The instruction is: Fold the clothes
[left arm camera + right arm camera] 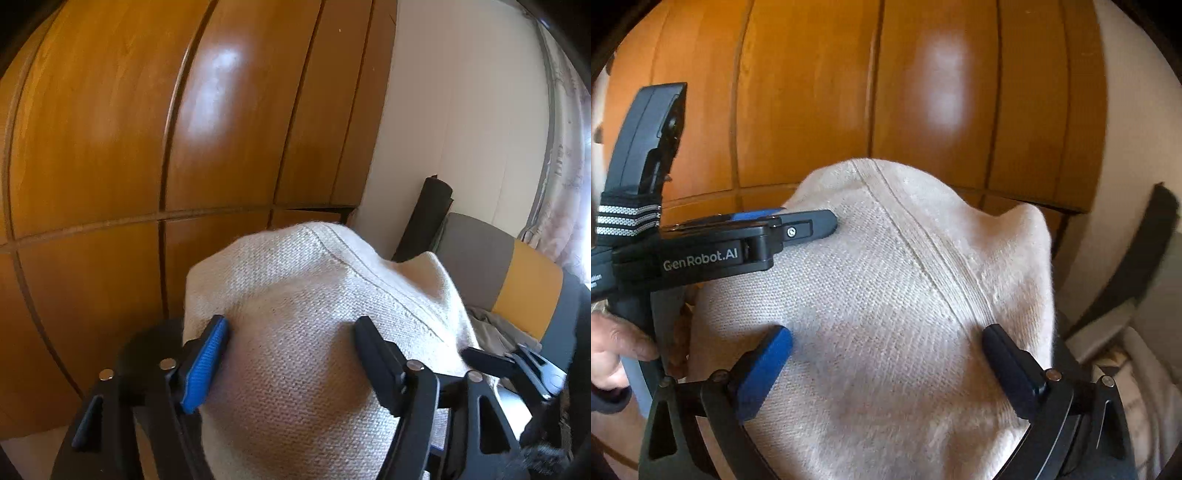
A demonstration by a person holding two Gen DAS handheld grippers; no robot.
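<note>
A cream knitted garment [303,332] with a stitched seam fills the middle of both views, held up in the air in front of a wardrobe. My left gripper [291,332] has the cloth bunched between its blue-padded finger [207,365] and black finger [380,365], jaws apart around the bulge. My right gripper [886,354] holds the same garment [905,295] the same way. In the right wrist view the left gripper [812,225] shows from the side at the left, close beside mine, gripping the cloth's edge. A hand [613,350] holds its handle.
An orange-brown wooden wardrobe [147,129] stands close behind. A white wall [461,129] is to the right, with a dark rolled mat [424,221], a grey and yellow chair [509,280] and a curtain [569,166].
</note>
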